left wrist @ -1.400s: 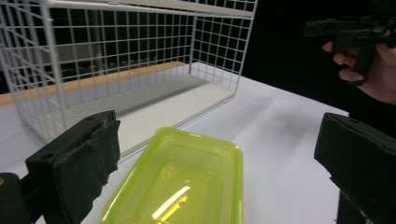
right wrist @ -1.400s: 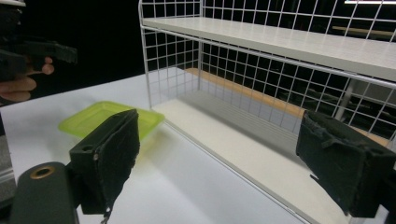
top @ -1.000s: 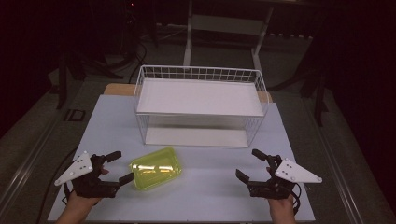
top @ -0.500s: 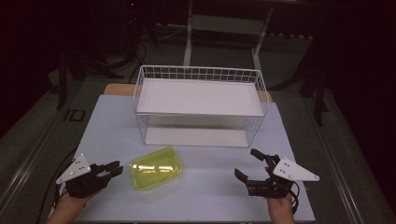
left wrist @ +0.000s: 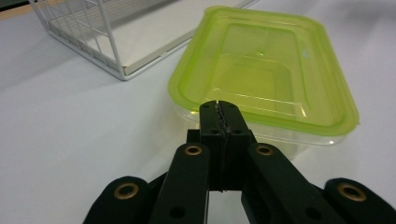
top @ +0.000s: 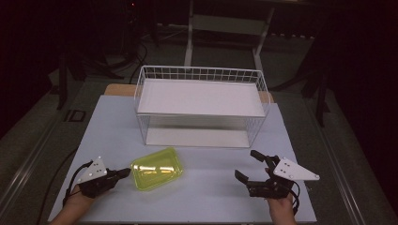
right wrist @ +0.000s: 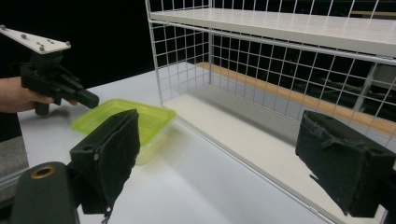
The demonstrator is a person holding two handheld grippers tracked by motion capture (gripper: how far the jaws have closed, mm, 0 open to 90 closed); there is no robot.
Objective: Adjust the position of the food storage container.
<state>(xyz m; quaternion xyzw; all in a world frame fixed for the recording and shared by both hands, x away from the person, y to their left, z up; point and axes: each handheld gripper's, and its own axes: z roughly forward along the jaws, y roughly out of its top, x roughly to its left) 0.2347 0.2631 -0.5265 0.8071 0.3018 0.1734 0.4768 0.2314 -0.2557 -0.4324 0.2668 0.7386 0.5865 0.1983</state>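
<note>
- My left claw [top: 123, 173] has just been closing; its jaws now meet with nothing between them, tips just beside the green-lidded container [top: 156, 168].
- The container rests on the bench [top: 211, 197], in front of the wire rack [top: 201, 108].
- My right claw [top: 248, 165] is spread wide, empty, well apart from the container.

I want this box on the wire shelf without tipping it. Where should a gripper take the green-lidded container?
Probably by the lid's overhanging rim on a short end of the green-lidded container, coming in level from the side. It lies flat and looks too wide to span. The shut left gripper faces that edge; the right gripper stands open, apart.
</note>
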